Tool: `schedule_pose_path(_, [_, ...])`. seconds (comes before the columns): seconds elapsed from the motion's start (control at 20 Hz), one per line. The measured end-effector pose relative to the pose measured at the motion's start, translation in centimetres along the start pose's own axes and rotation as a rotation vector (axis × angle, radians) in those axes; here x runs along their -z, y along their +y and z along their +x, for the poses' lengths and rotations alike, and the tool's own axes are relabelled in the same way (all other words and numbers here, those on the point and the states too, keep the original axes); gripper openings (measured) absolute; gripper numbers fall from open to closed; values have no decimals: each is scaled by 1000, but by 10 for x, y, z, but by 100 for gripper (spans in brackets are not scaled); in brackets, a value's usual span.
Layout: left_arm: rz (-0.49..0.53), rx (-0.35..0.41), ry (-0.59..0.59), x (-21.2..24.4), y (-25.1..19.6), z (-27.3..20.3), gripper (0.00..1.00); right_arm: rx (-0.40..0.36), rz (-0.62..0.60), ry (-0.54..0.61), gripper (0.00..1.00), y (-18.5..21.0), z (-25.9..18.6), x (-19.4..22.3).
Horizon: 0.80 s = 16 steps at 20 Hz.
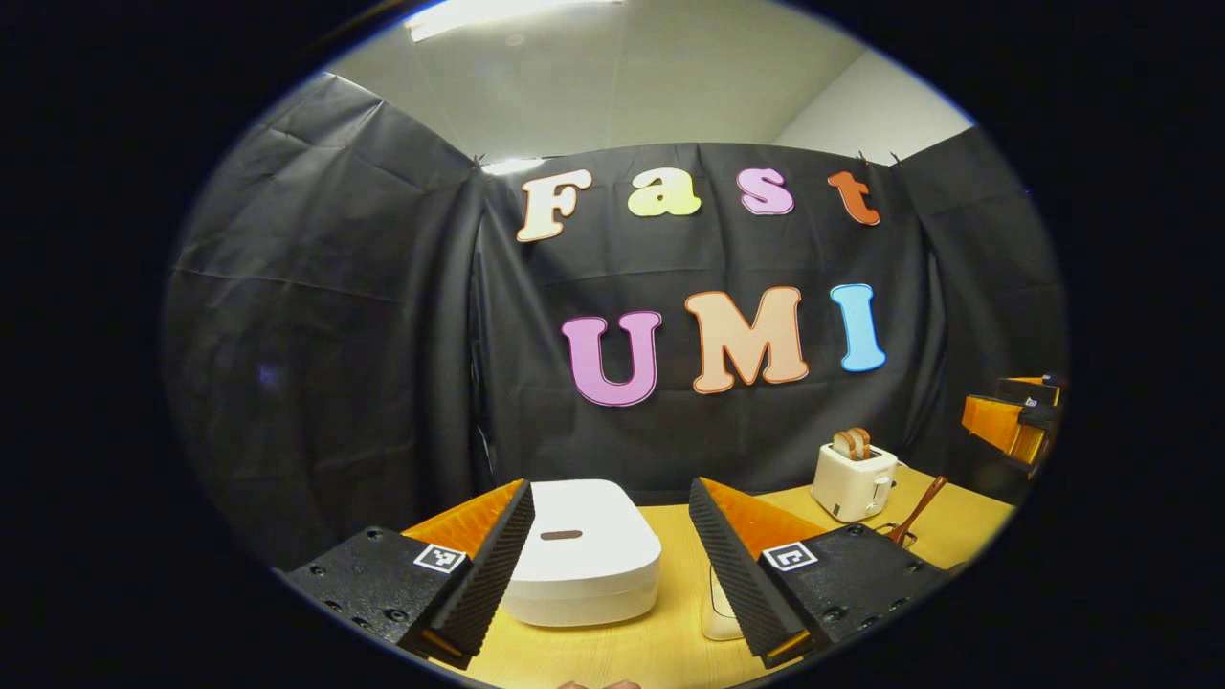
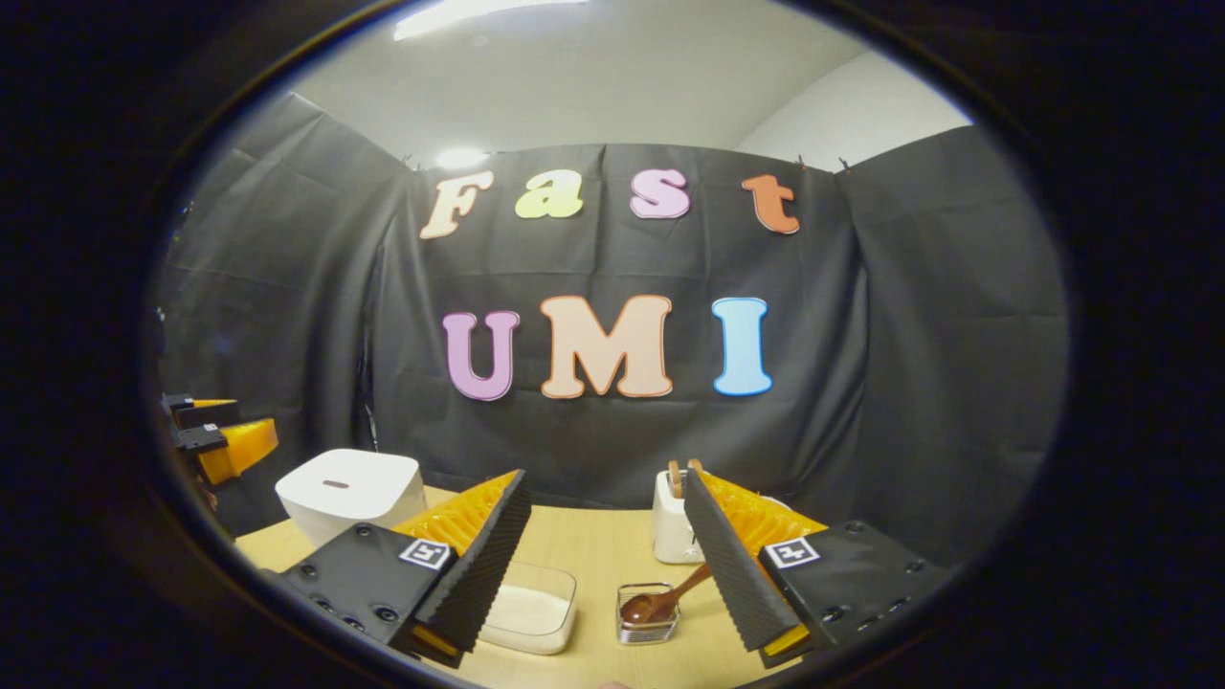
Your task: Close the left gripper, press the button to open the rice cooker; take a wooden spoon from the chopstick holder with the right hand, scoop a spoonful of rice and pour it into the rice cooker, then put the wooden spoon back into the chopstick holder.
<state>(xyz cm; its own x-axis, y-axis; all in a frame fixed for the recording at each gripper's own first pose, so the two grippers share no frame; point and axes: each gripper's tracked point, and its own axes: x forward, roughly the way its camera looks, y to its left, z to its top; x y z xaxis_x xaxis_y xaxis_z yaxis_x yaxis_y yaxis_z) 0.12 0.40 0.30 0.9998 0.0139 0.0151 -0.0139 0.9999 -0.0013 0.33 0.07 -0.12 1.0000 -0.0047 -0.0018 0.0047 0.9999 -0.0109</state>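
Note:
A white rice cooker (image 1: 584, 565) with its lid down stands on the wooden table right in front of my left gripper (image 1: 610, 486), whose jaws are wide open and hover apart from it. A dark oval button (image 1: 561, 535) shows on the lid. In the right gripper view the cooker (image 2: 349, 493) is at the left. Ahead of my open right gripper (image 2: 605, 478) a wooden spoon (image 2: 670, 598) leans in a small metal chopstick holder (image 2: 648, 617). A clear container of rice (image 2: 531, 608) lies just left of the holder, partly behind a finger. Neither gripper holds anything.
A white toaster (image 1: 854, 478) with bread slices stands at the back right of the table (image 2: 593, 545). It is just behind the holder, next to the right gripper's finger. Black cloth closes off the back and both sides.

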Motion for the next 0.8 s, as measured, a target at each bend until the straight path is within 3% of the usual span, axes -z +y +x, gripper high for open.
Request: schedule_pose_path(0.8, [-3,-22,-20,-3,0,-8,96,11,0,7,99,-7,-5,5])
